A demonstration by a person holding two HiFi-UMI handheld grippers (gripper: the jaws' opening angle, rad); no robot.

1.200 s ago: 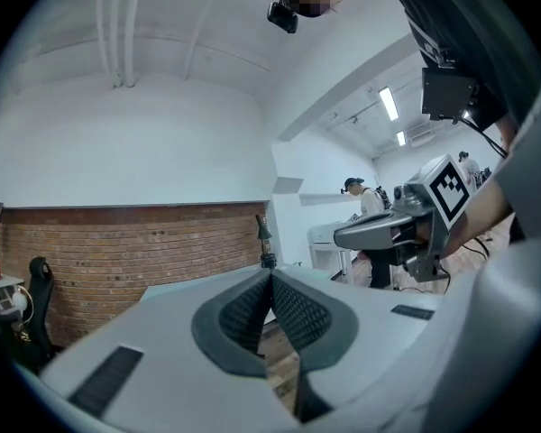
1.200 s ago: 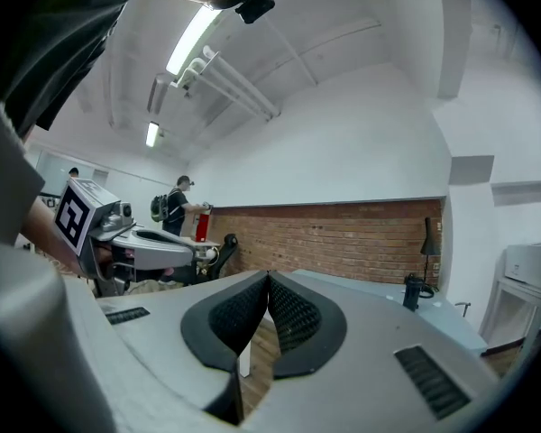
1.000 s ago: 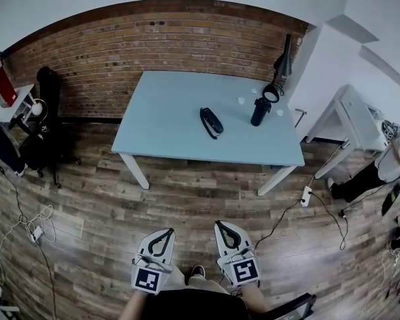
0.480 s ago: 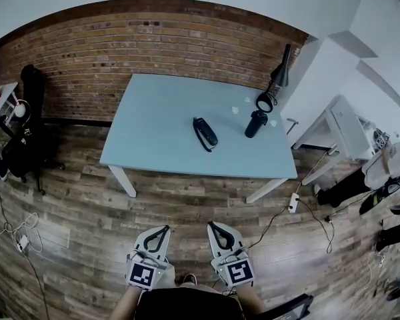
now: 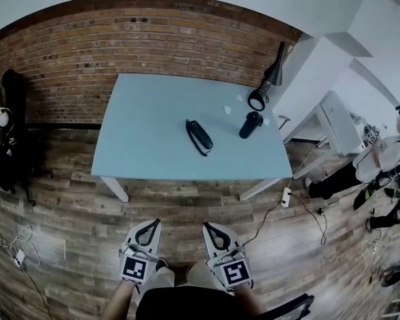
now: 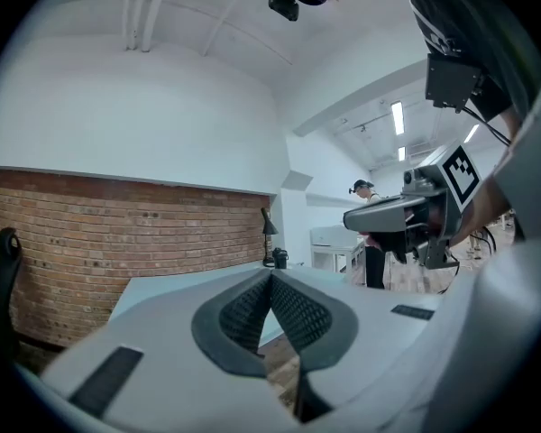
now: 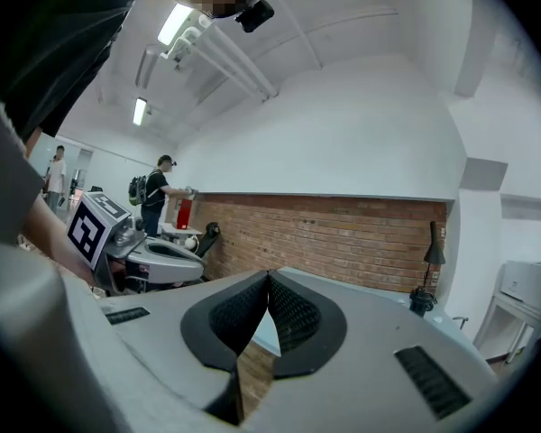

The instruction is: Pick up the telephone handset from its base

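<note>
Our left tongs (image 5: 151, 225) and right tongs (image 5: 207, 227) are clenched, empty, well short of the counter (image 5: 137, 149); arriving unopened, they could shove the telephone handset (image 5: 199, 136) off its base.

A person holds a two-jaw tool in each hand, low in front of the body, side by side and a little apart, both pointing forward and nearly level. The left tool (image 5: 153, 223) has its jaws closed tip to tip with nothing between them. The right tool (image 5: 207, 227) is likewise closed and empty. Both forearms (image 5: 118, 303) reach forward from the torso.
</note>
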